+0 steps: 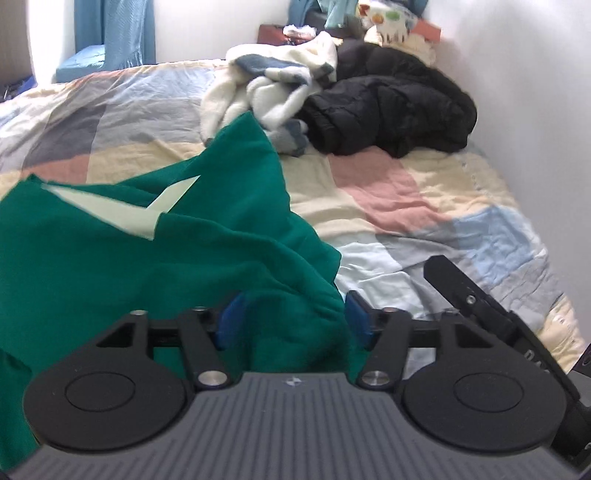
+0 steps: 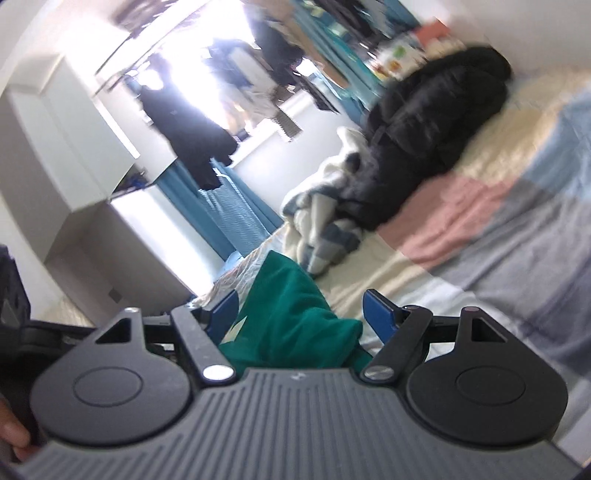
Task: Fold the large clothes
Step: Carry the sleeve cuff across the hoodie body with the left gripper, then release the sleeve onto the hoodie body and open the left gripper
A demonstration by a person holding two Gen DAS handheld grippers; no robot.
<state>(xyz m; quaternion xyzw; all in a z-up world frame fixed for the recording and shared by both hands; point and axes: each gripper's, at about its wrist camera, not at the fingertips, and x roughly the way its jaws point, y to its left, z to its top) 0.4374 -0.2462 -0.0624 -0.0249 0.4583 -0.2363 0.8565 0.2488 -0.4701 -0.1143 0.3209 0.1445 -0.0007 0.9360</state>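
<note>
The green garment [image 1: 155, 258] lies bunched on the bed [image 1: 388, 206], toward its near edge, with a pale strip showing across its folds; the left gripper [image 1: 293, 325] hangs just over it with its blue fingers [image 1: 231, 317] spread, green cloth lying between them but neither pad pressing on it. The right gripper [image 2: 301, 317] is tilted, its view blurred; its fingers [image 2: 380, 314] also stand spread, a fold of the green garment [image 2: 291, 310] rising between them, seemingly loose, though the blur makes contact hard to judge. Farther along the bed, toward the wall-side corner, a black jacket [image 1: 391, 110] lies heaped; just beside it a white and blue blanket [image 1: 273, 85] is crumpled, touching the jacket. A blue curtain [image 1: 114, 33] hangs past the bed's far edge.
</note>
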